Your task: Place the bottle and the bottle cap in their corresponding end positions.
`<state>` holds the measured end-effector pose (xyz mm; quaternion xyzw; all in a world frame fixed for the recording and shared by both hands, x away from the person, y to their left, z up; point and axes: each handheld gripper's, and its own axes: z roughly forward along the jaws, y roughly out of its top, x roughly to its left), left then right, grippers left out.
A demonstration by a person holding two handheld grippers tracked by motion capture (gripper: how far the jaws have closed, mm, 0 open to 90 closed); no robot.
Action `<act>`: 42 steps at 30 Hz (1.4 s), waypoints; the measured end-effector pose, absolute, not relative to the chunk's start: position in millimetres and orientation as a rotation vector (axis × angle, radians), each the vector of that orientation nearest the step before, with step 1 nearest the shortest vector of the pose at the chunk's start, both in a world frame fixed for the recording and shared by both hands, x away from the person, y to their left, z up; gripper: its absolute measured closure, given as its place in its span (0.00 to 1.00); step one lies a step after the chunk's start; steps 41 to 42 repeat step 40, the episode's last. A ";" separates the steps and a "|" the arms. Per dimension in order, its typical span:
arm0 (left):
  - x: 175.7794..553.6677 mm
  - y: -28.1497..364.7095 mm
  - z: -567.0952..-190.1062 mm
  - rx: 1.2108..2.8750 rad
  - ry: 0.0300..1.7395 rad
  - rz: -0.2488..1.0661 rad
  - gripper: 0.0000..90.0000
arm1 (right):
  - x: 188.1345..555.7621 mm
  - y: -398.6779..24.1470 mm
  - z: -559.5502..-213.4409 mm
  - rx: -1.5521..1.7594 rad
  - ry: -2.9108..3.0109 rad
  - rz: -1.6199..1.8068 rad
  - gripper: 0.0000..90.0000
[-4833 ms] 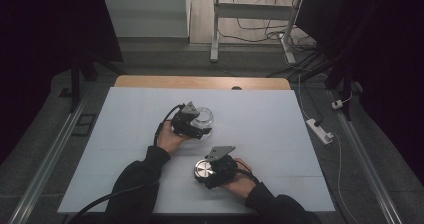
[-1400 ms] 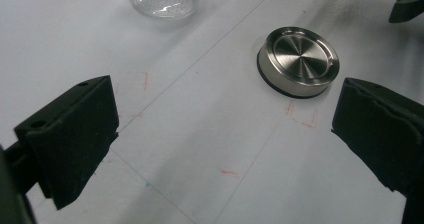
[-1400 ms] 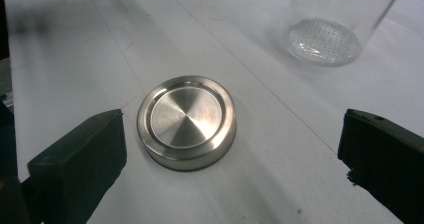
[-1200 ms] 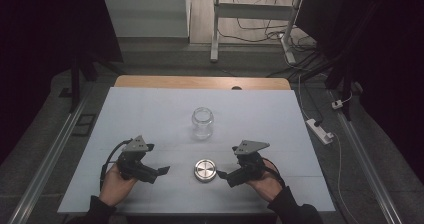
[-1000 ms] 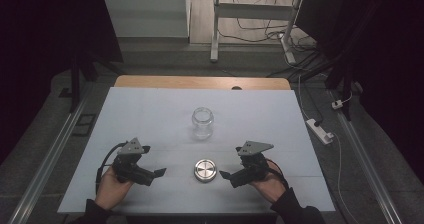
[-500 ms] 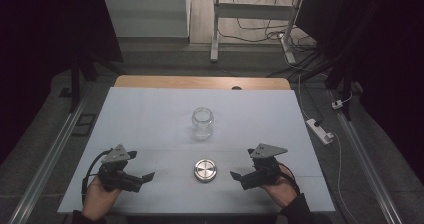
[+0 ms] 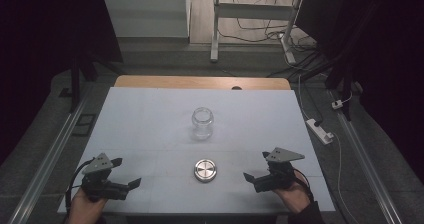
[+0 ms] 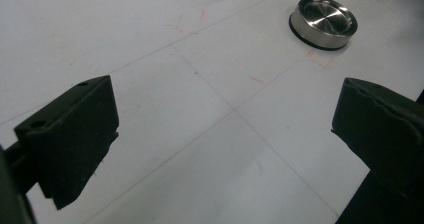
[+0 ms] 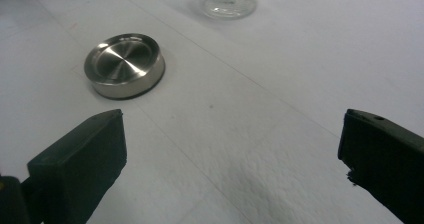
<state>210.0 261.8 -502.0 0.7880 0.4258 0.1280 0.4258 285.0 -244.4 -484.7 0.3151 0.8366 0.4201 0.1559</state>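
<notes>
1. The metal lid (image 7: 205,169) lies flat at the lower centre of the high view, apart from the open glass jar (image 7: 203,123) above it.
2. The left gripper (image 7: 117,175) and right gripper (image 7: 255,175) are both spread and hold nothing; the unscrewing seems finished.
3. The right gripper view shows the jar's base at its top; the left gripper view gives the lid at its upper right.

Left gripper (image 7: 119,177): black body, two blocky black jaws with small round holes in the outer faces, grey three-cornered plate on top bearing dark dots (likely screws), black cable looping off its left side. Right gripper (image 7: 256,177): same black build and grey plate. Dark sleeve cuff at the right hand (image 7: 295,194).
</notes>
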 end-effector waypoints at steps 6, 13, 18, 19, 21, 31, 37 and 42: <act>200.4 271.7 -505.0 1.952 1.101 0.328 0.00 | 279.1 -262.5 -484.6 0.951 2.346 1.179 0.00; 192.0 280.6 -511.3 1.944 1.144 0.328 0.00 | 271.8 -279.6 -487.0 1.004 2.313 1.138 0.00; 187.9 285.6 -515.4 1.939 1.173 0.324 0.00 | 266.9 -288.8 -488.0 1.038 2.295 1.129 0.00; 187.2 286.6 -515.9 1.938 1.175 0.321 0.00 | 265.9 -290.6 -488.2 1.050 2.291 1.127 0.00; 185.8 287.7 -516.8 1.939 1.185 0.324 0.00 | 264.6 -294.2 -489.0 1.069 2.286 1.125 0.00; 177.9 292.7 -523.7 1.960 1.242 0.322 0.00 | 256.3 -305.7 -493.4 1.141 2.288 1.093 0.00; 175.2 292.6 -524.0 1.975 1.267 0.345 0.00 | 252.4 -311.7 -496.4 1.183 2.300 1.064 0.00; 176.7 291.7 -524.2 1.979 1.271 0.339 0.00 | 253.3 -313.7 -497.0 1.206 2.303 1.068 0.00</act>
